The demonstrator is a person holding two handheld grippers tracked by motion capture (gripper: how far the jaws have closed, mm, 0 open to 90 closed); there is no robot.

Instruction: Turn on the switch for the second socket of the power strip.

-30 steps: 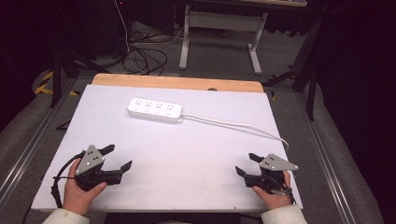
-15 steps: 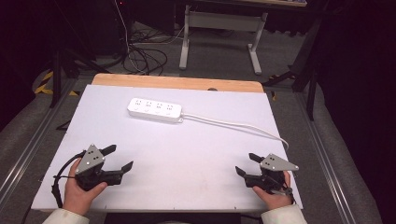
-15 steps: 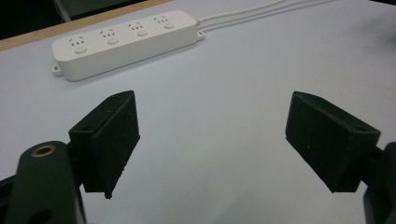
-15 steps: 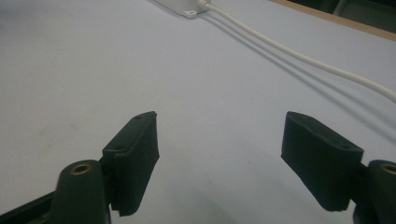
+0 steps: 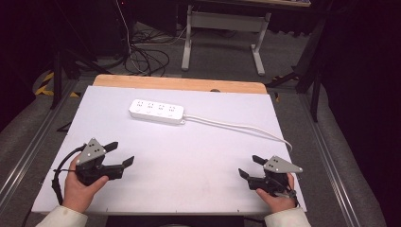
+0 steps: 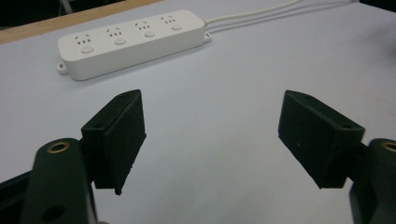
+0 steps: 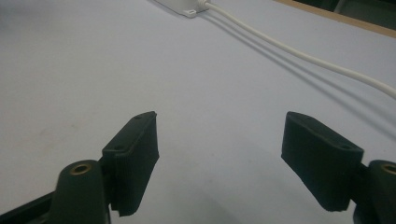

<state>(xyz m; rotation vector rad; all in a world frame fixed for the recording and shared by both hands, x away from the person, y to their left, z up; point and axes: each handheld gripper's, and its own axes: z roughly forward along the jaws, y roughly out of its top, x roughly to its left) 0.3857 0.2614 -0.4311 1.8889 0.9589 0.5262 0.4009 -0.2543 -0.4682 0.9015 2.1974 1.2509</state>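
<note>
Both tools, left (image 5: pixel 119 153) and right (image 5: pixel 249 166), released, near the table's (image 5: pixel 198 189) front edge, power strip (image 5: pixel 157 111) well apart.

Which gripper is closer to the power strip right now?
The left gripper. It sits toward the table's left, where the power strip lies, and faces it directly. The right gripper is off by the right edge, near the cord.

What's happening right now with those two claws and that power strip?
Left gripper open, jaws just closing slightly, empty. Right gripper open, empty. Power strip untouched, far side. Path clear.
</note>
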